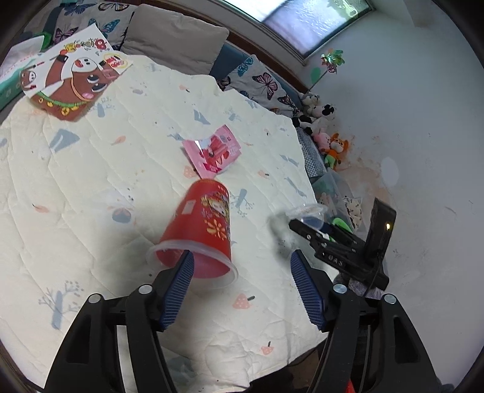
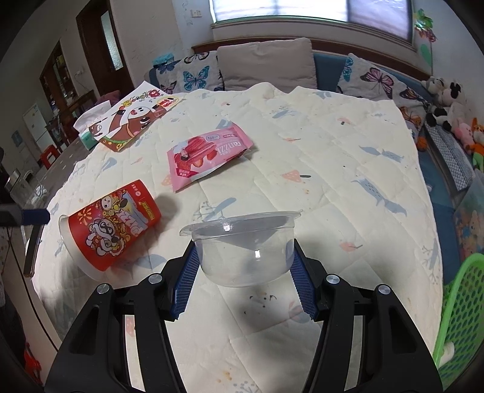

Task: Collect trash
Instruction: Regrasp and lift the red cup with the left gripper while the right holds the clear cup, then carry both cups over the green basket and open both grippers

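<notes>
Red cup (image 1: 201, 229) on its side, mouth toward left gripper (image 1: 242, 287).

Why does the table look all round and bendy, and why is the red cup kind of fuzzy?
Both wrist views use fisheye lenses, so the quilted tablecloth bulges and the corners go black. In the left wrist view the red cup is smeared with motion blur; in the right wrist view it is sharp. Daylight from the window glints on the clear plastic bowl and leaves soft shadows.
</notes>
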